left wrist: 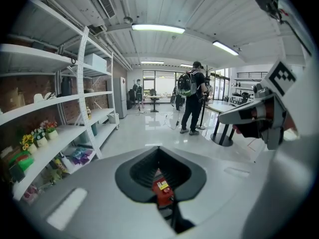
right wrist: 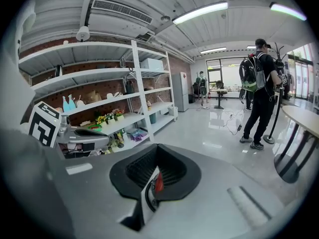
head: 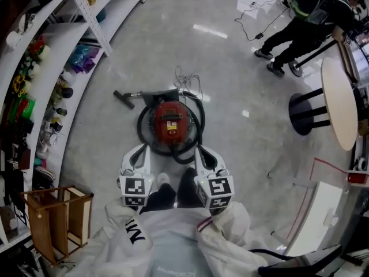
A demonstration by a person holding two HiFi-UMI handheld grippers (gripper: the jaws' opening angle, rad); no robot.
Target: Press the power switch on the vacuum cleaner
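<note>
On the glossy grey floor (head: 230, 62), just ahead of our feet, stands the red vacuum cleaner (head: 170, 122), seen from above with a yellow label (head: 171, 124) on its top. We cannot pick out the power switch itself. A black hose (head: 196, 136) loops round the body, and its black nozzle (head: 123, 98) lies on the floor to the upper left. A thin white cable (head: 185, 81) is bunched just beyond the machine.

Nearer to us than the vacuum cleaner we hold the left gripper (head: 140, 148) and the right gripper (head: 199, 149) side by side, both pointing at it and neither touching it. The left gripper view shows its jaws closed tip to tip on nothing. Through the dark hollow between them we see the red body below. The right gripper view shows the same thing: jaws clenched and empty, with a sliver of red showing through the gap.

To the left, white shelving (head: 55, 62) curves along the wall, loaded with small colourful items, and a wooden rack (head: 55, 221) stands near its close end. To the right is a round table (head: 339, 103) on a black foot. Well apart, at the upper right, a person (head: 311, 13) in dark clothes with a backpack is standing.
</note>
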